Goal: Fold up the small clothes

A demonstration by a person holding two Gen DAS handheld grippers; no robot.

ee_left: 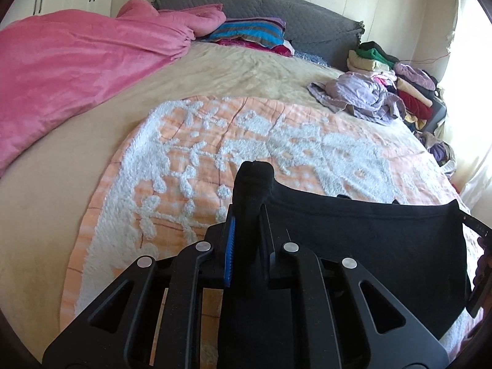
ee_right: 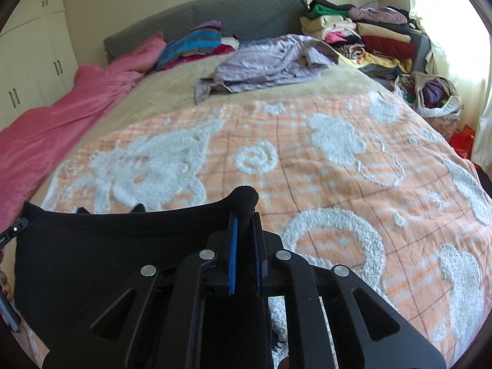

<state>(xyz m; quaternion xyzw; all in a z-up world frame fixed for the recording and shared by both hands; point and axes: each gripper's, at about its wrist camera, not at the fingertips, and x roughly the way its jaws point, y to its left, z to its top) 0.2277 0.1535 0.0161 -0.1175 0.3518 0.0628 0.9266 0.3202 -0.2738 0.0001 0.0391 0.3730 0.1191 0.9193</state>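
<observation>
Black knit garment (ee_left: 369, 240) hangs stretched btwn both grippers, just above the near part of an orange-and-white tufted blanket (ee_left: 215, 141) spread over the bed. Left gripper (ee_left: 250, 212) is clenched on one bunched corner of it; fabric pokes out past the tips and fills the gap btwn the blue-lined pads. Right gripper (ee_right: 246, 224) is clenched likewise on the other corner, a small knob of cloth showing above its tips. Top edge of the garment sags in a shallow curve from one grip to the other; rest of it drapes down toward the near edge. In the left wrist view the right gripper shows only as a dark sliver at the far right edge, w/ fingers of a hand (ee_left: 482, 264) beside it. Beige bedspread (ee_left: 246, 70) lies under the blanket. Pink duvet (ee_left: 70, 61) is heaped along the left side. Striped pillow (ee_left: 252, 32) sits by the grey headboard (ee_left: 307, 21) at the far end. Crumpled lilac cloth (ee_right: 270, 61) lies on the far right part of the bed, well apart from the garment. Stack of folded clothes (ee_right: 363, 37) sits beyond it at far right. White wardrobe doors (ee_right: 33, 70) stand at far left.
</observation>
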